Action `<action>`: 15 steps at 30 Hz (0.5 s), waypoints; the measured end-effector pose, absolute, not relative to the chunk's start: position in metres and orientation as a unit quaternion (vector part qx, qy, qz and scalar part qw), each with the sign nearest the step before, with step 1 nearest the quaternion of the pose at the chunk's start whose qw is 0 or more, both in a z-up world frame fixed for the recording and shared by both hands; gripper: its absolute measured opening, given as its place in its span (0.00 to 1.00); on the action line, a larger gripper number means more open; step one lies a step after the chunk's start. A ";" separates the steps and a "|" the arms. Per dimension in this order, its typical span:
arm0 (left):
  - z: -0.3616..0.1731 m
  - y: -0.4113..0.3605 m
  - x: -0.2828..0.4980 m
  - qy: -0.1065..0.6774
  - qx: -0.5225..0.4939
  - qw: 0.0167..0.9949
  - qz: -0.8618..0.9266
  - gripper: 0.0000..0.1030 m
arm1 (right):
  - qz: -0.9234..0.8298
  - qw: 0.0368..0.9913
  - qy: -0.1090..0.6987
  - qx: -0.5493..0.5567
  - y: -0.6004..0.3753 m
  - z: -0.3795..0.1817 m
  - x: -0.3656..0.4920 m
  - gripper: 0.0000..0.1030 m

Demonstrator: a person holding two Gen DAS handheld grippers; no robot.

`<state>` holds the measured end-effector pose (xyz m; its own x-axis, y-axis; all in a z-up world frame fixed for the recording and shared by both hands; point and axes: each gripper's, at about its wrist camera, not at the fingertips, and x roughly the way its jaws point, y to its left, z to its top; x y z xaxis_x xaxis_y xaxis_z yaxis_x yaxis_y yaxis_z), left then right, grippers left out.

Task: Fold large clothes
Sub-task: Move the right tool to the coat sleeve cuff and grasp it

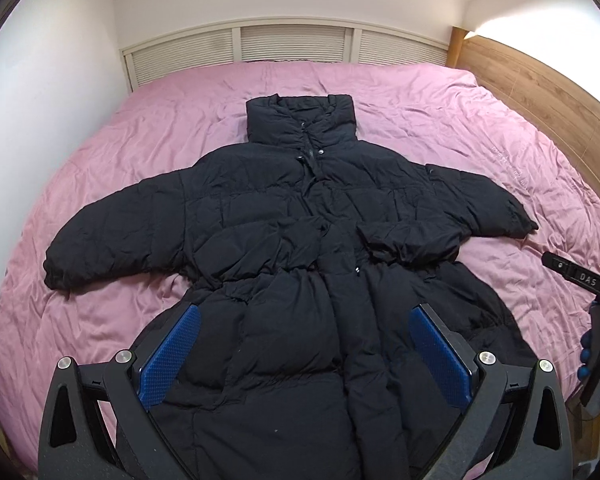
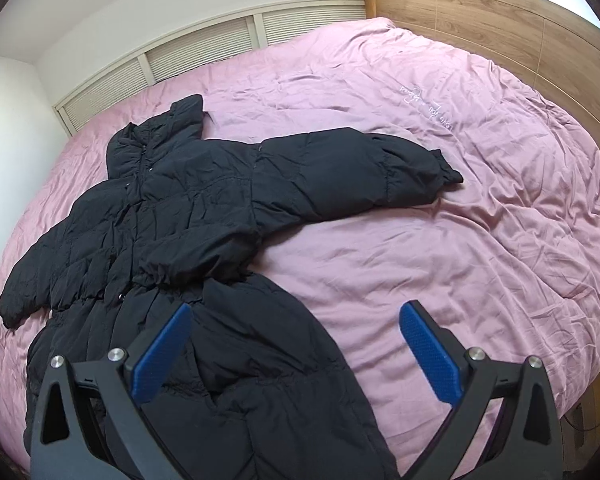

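Note:
A long black puffer coat (image 1: 300, 216) lies front up and spread flat on the pink bed cover (image 1: 140, 128), collar toward the far wall, both sleeves out to the sides. My left gripper (image 1: 304, 320) hovers open above the coat's lower skirt, nothing between its blue pads (image 1: 172, 356). In the right wrist view the same coat (image 2: 172, 216) fills the left half, its right sleeve (image 2: 360, 172) stretched across the cover. My right gripper (image 2: 296, 320) stands open over the coat's lower right edge, empty. The other gripper's black body (image 1: 580, 276) shows at the right edge of the left wrist view.
The pink bed cover (image 2: 460, 240) is rumpled, with stitched lettering (image 2: 428, 100) at the far right. A white slatted panel (image 1: 292, 42) runs behind the bed, a wooden headboard (image 2: 500, 20) along its right side and a white wall (image 1: 40, 80) at the left.

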<state>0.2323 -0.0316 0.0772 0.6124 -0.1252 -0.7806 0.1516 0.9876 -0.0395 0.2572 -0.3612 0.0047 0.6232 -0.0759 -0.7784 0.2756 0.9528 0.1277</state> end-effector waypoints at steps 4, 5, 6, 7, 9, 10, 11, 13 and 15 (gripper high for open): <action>0.100 -0.049 0.259 0.451 0.008 0.889 -0.077 0.99 | -0.105 0.882 0.432 0.154 -0.400 -0.001 0.283 1.00; 0.104 -0.052 0.265 0.455 0.004 0.887 -0.076 0.99 | -0.104 0.878 0.434 0.172 -0.413 -0.006 0.290 1.00; 0.108 -0.056 0.270 0.460 -0.002 0.885 -0.075 0.99 | -0.104 0.872 0.438 0.190 -0.427 -0.012 0.298 1.00; 0.110 -0.059 0.276 0.465 -0.009 0.882 -0.073 0.99 | -0.103 0.866 0.443 0.208 -0.440 -0.020 0.306 1.00; 0.116 -0.066 0.288 0.472 -0.015 0.879 -0.064 0.99 | -0.103 0.854 0.450 0.238 -0.467 -0.035 0.321 1.00; 0.119 -0.069 0.294 0.476 -0.013 0.878 -0.058 0.99 | -0.105 0.847 0.456 0.253 -0.482 -0.044 0.330 1.00; 0.121 -0.072 0.300 0.478 -0.012 0.877 -0.053 0.99 | -0.107 0.839 0.459 0.270 -0.495 -0.053 0.337 1.00; 0.124 -0.077 0.312 0.484 -0.009 0.874 -0.042 0.99 | -0.113 0.824 0.461 0.311 -0.524 -0.070 0.352 1.00; 0.124 -0.078 0.324 0.492 -0.011 0.870 -0.028 0.99 | -0.118 0.808 0.456 0.354 -0.550 -0.087 0.366 1.00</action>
